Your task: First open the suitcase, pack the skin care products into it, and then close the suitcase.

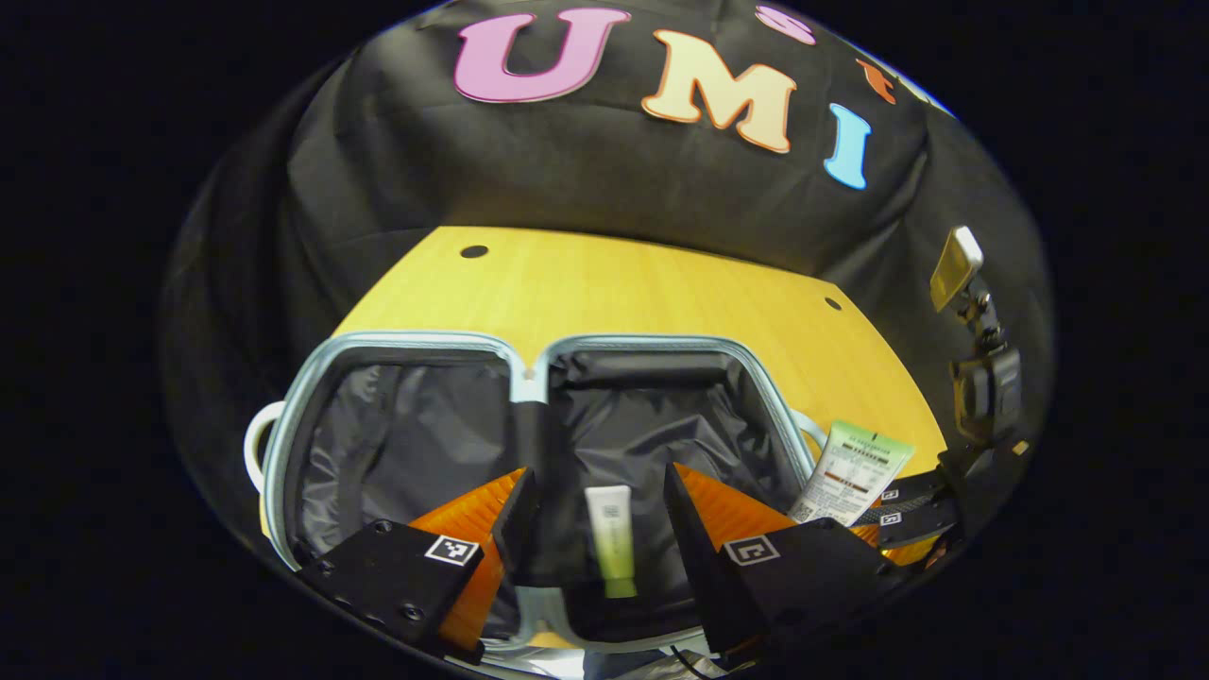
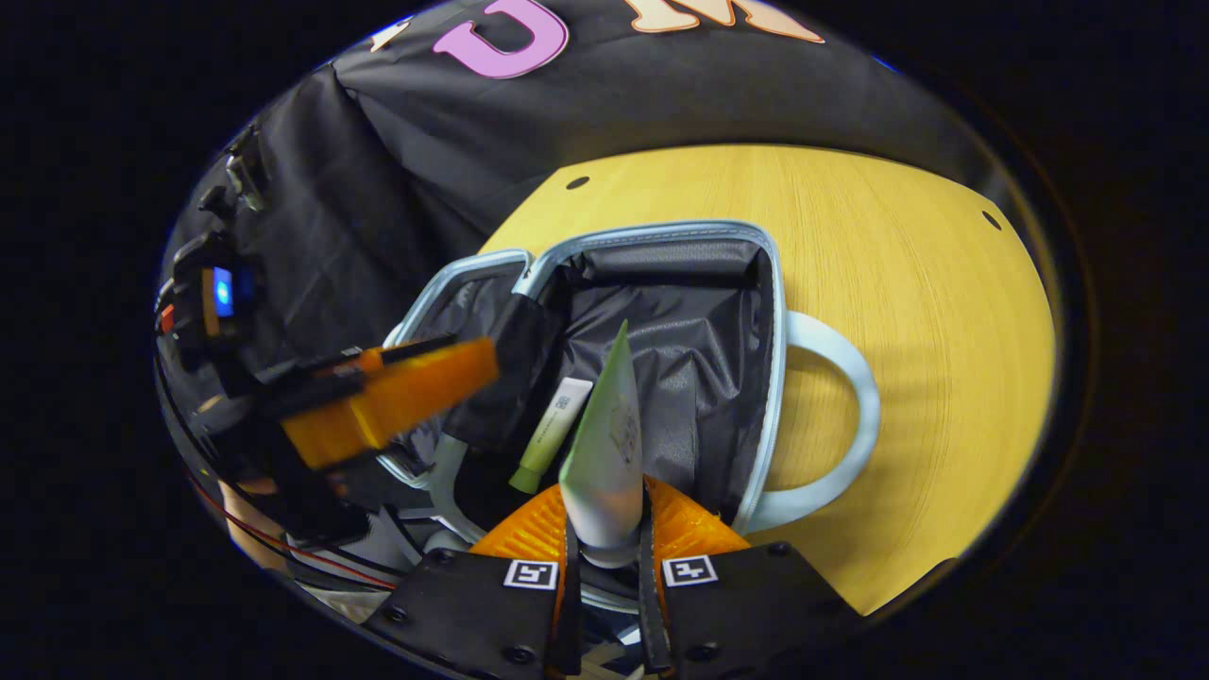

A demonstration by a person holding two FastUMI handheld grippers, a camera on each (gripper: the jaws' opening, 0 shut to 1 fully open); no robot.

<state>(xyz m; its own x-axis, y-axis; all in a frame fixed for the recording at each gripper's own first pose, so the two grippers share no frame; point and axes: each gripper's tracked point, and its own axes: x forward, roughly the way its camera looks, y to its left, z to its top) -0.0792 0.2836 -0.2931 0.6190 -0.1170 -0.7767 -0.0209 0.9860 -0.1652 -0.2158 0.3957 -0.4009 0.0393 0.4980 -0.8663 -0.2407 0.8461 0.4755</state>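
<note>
Right gripper [image 2: 605,557] is clamped on the green tube [image 2: 604,453] above the open suitcase [image 2: 661,283], left gripper [image 1: 595,529] spread empty; we lower it at 12 o'clock beside the small tube [image 2: 551,422], then release.

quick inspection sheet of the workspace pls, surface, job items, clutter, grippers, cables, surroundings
surface: wooden table, small holes near its far edge
job's things: suitcase lies open, dark lining showing; small tube lies in its right half; large tube held above the case
clutter: nothing seen
grippers: left hand-held gripper open, over the small tube, not touching it; right hand-held gripper shut on the large tube, cap end between the fingers
cables: thin red and black wires below the left hand-held gripper
surroundings: black cloth wall behind the table; case handle rests on the table
</note>
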